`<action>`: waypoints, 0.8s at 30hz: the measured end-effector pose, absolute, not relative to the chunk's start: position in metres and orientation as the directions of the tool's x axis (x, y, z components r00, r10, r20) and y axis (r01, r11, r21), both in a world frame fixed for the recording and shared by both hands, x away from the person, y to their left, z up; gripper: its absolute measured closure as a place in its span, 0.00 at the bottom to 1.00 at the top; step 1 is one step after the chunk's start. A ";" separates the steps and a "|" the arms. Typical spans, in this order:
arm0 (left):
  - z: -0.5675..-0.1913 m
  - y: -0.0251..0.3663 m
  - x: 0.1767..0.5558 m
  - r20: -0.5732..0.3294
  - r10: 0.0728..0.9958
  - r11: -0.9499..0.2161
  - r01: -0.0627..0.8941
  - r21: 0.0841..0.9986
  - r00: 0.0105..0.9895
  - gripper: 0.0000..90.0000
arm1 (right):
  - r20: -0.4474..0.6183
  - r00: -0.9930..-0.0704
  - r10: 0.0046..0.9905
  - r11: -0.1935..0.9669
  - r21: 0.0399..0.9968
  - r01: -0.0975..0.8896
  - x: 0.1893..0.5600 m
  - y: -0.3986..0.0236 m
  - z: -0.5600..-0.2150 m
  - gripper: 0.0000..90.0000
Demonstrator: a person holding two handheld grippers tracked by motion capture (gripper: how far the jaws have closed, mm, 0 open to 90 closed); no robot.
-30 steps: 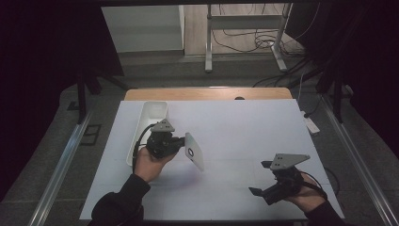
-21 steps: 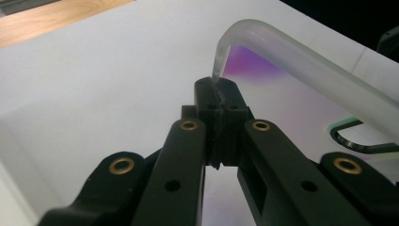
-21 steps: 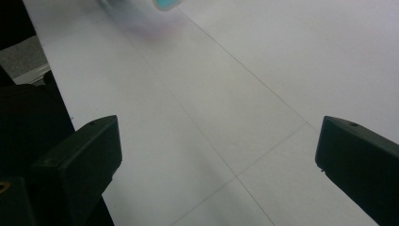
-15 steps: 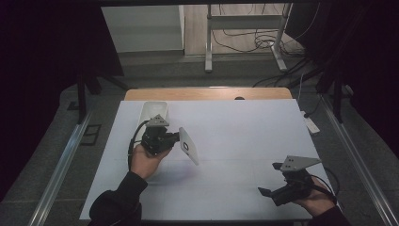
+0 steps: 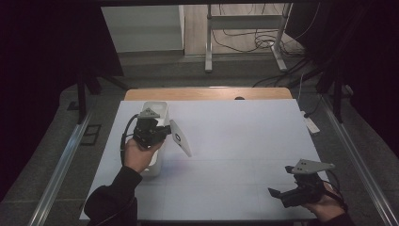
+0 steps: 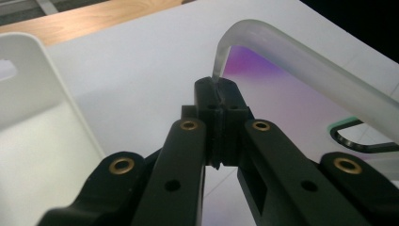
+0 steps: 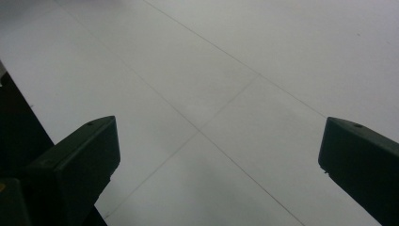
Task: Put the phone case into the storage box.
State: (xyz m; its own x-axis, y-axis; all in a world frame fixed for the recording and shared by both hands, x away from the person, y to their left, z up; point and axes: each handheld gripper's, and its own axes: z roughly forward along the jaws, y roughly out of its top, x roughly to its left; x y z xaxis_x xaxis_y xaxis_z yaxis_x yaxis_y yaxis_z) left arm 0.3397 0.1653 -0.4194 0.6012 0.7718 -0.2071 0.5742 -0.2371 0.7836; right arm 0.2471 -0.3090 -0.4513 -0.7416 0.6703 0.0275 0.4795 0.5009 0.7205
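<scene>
Spreading under everything is the white worktop (image 5: pixel 226 141), its pale surface crossed by thin seam lines, with a strip of bare wood along its far edge. On it, toward my left, stands the white bin (image 5: pixel 153 110), a tall open container with a slot handle in its wall; I take it as my landmark.

Just over the bin's near end my left hand (image 5: pixel 136 157) carries my left gripper (image 5: pixel 162 134), whose jaws are pressed together on the rim of the translucent lid (image 5: pixel 181 137). The lid hangs tilted in the air just to the right of the bin, clear of the worktop, its rounded frosted edge curving away from the jaw tips in the left gripper view (image 6: pixel 301 61). A small dark mark shows on its face.

Well away from the bin, at the worktop's near right corner, my right hand (image 5: pixel 329 207) keeps my right gripper (image 5: pixel 277 195) low over the bare surface. Its jaws stand wide apart with nothing between them, pointing back toward the bin's side of the worktop.
</scene>
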 end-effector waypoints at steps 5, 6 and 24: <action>-0.413 0.171 0.344 -0.206 0.793 -0.226 0.591 0.775 0.573 0.99 | 0.035 -0.716 0.697 0.480 0.720 0.502 0.242 -0.316 -0.452 0.00; -0.412 0.173 0.345 -0.206 0.798 -0.222 0.595 0.772 0.566 0.99 | 0.036 -0.713 0.700 0.474 0.723 0.502 0.242 -0.317 -0.452 0.00; -0.399 0.188 0.355 -0.225 0.835 -0.176 0.632 0.754 0.502 0.99 | 0.043 -0.664 0.746 0.424 0.738 0.525 0.235 -0.328 -0.451 0.00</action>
